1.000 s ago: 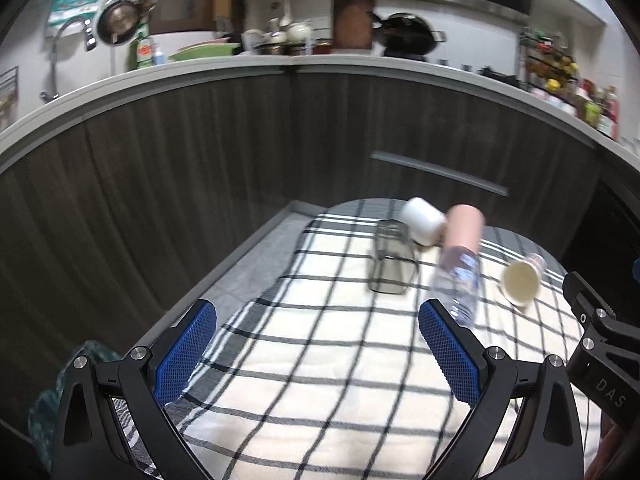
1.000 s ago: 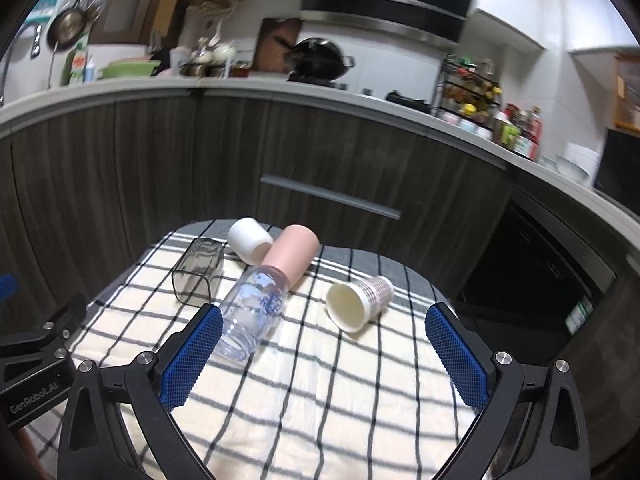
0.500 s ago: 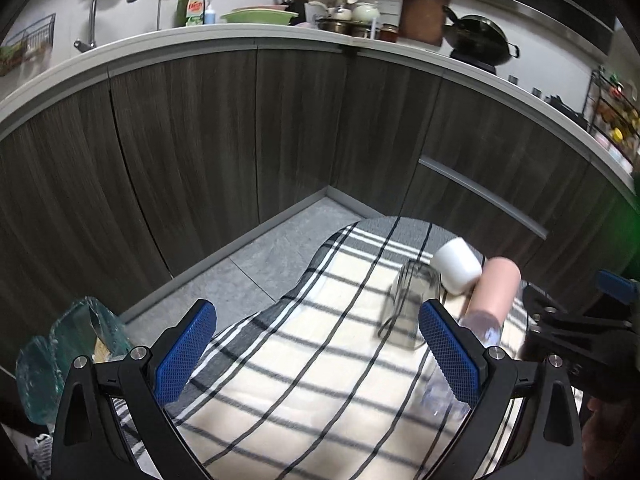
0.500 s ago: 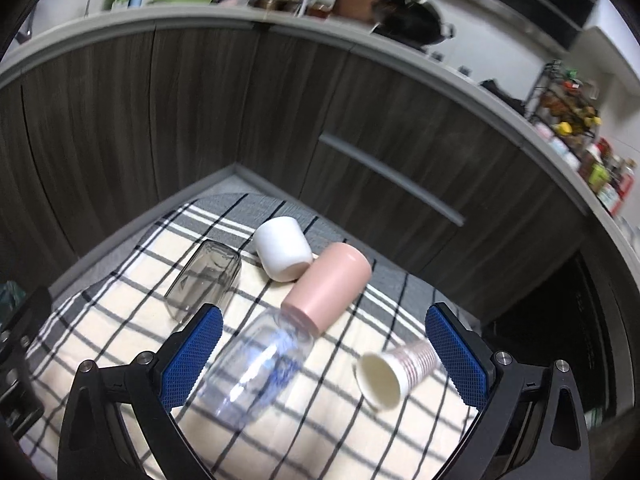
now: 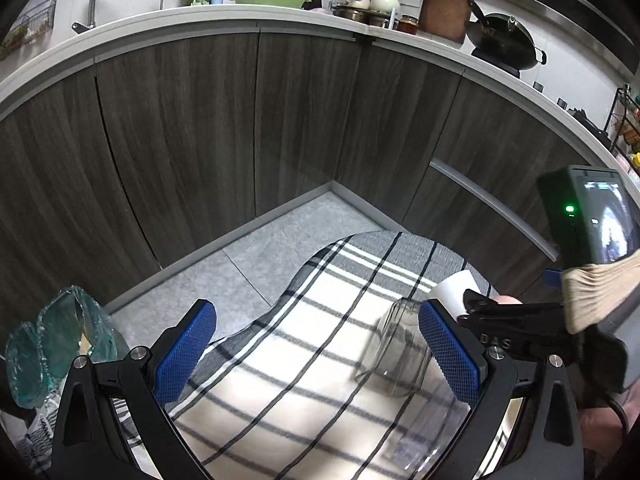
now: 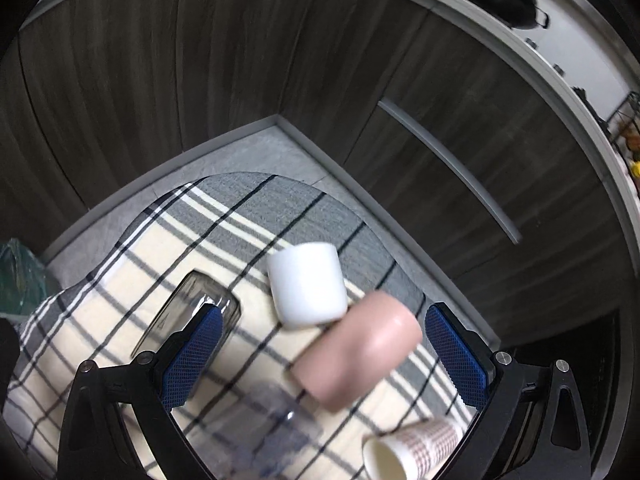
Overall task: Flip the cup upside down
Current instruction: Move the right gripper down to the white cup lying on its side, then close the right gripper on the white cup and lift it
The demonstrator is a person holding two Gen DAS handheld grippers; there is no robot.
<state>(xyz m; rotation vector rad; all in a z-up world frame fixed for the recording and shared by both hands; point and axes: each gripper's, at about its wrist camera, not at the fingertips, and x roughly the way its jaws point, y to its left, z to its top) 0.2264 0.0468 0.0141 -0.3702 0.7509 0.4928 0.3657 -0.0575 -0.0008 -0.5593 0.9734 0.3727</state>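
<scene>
Several cups lie on their sides on a checked cloth [image 6: 120, 280]: a white cup [image 6: 306, 284], a pink cup [image 6: 358, 350], a smoky glass cup [image 6: 188, 316], a clear printed cup [image 6: 256, 428] and a patterned paper cup [image 6: 412, 450]. My right gripper [image 6: 320, 356] is open, hovering over the pink and white cups. My left gripper [image 5: 316, 354] is open and empty above the cloth's left part; the glass cup [image 5: 396, 348] lies by its right finger. The white cup [image 5: 456, 292] peeks out behind the right gripper's body.
Dark wood kitchen cabinets [image 5: 280, 128] curve around the small cloth-covered table. Grey tiled floor [image 5: 280, 240] lies beyond the table's far edge. A green plastic bag [image 5: 52, 340] sits at the left. The counter above holds dishes and a wok [image 5: 504, 44].
Both grippers rose and tilted down toward the table. The right gripper moved forward over the pink and white cups. The left drifted left, so the cups now sit at its right edge.
</scene>
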